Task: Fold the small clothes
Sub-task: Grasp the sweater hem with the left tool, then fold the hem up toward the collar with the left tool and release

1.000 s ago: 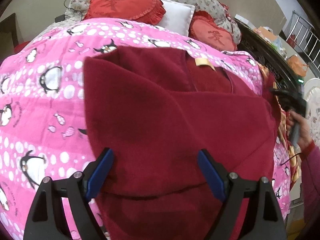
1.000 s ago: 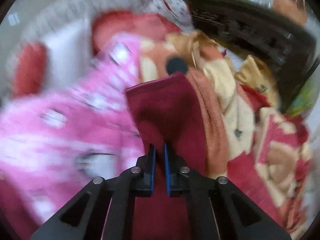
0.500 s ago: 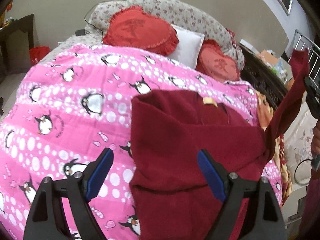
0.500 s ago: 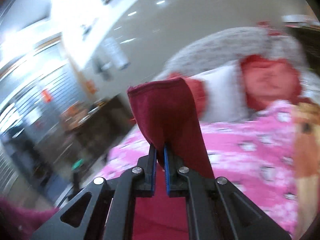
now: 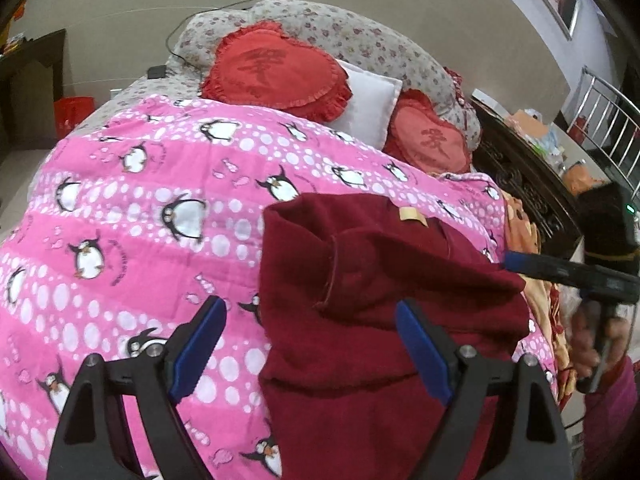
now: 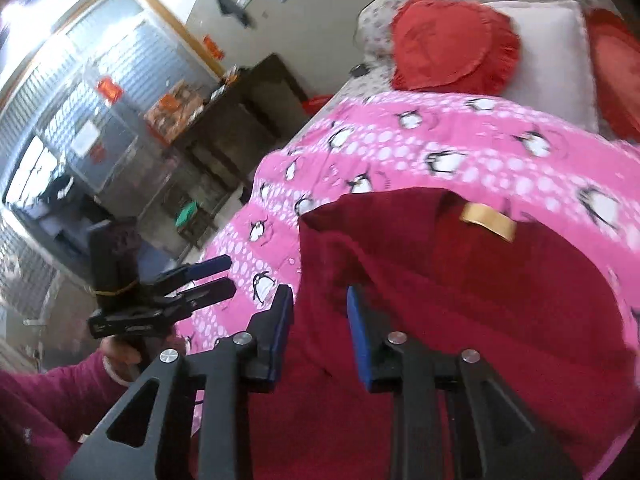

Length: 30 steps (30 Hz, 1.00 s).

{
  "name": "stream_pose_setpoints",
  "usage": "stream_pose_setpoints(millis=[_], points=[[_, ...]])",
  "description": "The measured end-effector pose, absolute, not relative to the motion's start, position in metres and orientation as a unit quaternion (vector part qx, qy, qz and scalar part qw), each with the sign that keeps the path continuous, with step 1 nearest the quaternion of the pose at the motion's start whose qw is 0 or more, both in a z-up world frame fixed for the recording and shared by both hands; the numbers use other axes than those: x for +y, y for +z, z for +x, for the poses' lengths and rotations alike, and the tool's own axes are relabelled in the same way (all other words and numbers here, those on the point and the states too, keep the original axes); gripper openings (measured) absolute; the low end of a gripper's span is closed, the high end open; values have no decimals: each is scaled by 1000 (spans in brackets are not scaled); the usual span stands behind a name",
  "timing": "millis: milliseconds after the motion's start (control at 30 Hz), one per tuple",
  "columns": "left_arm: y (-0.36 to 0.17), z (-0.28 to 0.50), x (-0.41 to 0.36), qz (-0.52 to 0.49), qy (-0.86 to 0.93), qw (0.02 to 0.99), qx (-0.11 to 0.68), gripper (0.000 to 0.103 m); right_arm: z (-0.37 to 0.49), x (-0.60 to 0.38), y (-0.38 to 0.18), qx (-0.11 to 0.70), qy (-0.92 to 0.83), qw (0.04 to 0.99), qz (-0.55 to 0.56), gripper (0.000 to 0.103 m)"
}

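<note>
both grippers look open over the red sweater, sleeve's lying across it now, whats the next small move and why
Probably bring the open left gripper down onto the dark red sweater's left edge to fold it inward: the sleeve already lies across the body, and the right gripper is open, holding nothing.

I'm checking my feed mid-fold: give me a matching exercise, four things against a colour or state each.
Things:
1. sweater
2. quilt
3. left gripper
4. neck label

Colours or states:
A. pink with penguins
B. open, holding nothing
C. tan
D. dark red, sleeve laid across its body

Pairs: 1-D, 2-A, 3-B, 4-C
</note>
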<state>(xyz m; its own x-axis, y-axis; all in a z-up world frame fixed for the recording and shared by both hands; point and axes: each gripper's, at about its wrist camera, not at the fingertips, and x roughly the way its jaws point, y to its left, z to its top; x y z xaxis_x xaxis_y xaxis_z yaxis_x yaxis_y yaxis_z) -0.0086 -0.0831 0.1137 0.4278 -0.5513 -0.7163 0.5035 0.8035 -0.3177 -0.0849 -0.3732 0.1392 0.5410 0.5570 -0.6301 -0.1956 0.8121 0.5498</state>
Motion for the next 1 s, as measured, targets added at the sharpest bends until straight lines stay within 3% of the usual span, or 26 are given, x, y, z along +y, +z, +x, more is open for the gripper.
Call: stream_pose_setpoints(millis=[333, 400, 467, 533, 733, 1000], points=[[70, 10, -150, 12, -309, 851, 424, 89, -188, -463, 153, 416, 12, 895, 163, 13], [65, 11, -166, 35, -315, 846, 429, 70, -203, -482, 143, 408, -37, 898, 160, 13], [60, 10, -184, 68, -324, 834, 442, 24, -207, -494, 130, 419, -56, 891, 167, 13], [58, 8, -195, 85, -336, 822, 453, 12, -202, -502, 113, 428, -63, 885, 175, 13], [87, -8, -175, 61, -361, 815, 448, 10, -170, -504, 101, 406, -82, 900, 137, 13], [93, 2, -139, 12, -361, 801, 478, 10, -118, -519, 88, 409, -81, 891, 181, 13]])
